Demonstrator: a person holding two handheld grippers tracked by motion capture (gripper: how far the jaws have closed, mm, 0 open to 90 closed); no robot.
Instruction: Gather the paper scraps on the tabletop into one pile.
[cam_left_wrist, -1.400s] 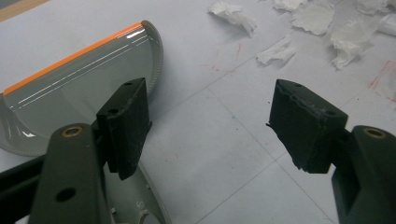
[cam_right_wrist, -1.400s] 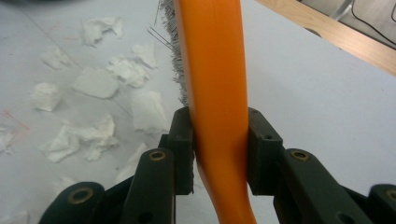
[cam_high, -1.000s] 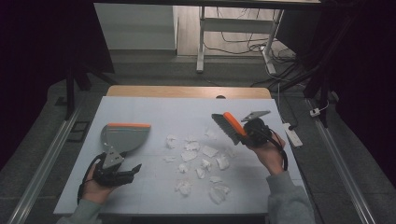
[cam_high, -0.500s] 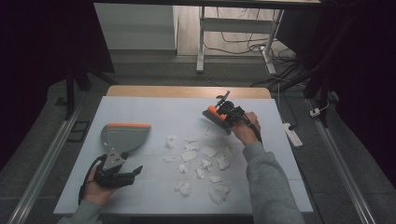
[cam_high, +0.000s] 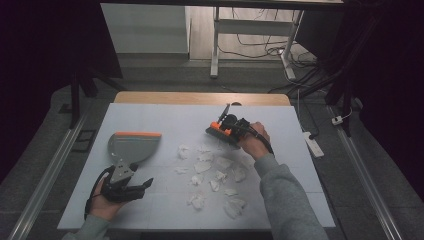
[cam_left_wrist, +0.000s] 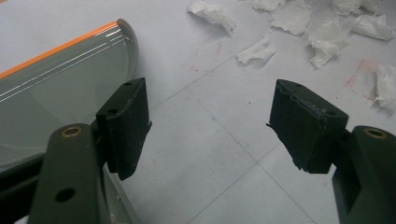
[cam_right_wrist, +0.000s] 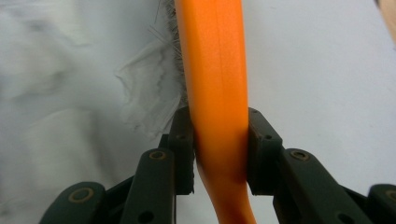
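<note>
Right now the right gripper is clamped tight on the orange brush, which sits at the far edge of the paper bits on the table. The left gripper rests with its jaws wide apart and nothing between them, beside the dustpan. To sweep well, I think the brush should stay low and pull the bits slowly toward the dustpan, so none fly away. I can see no words or labels on anything.
</note>
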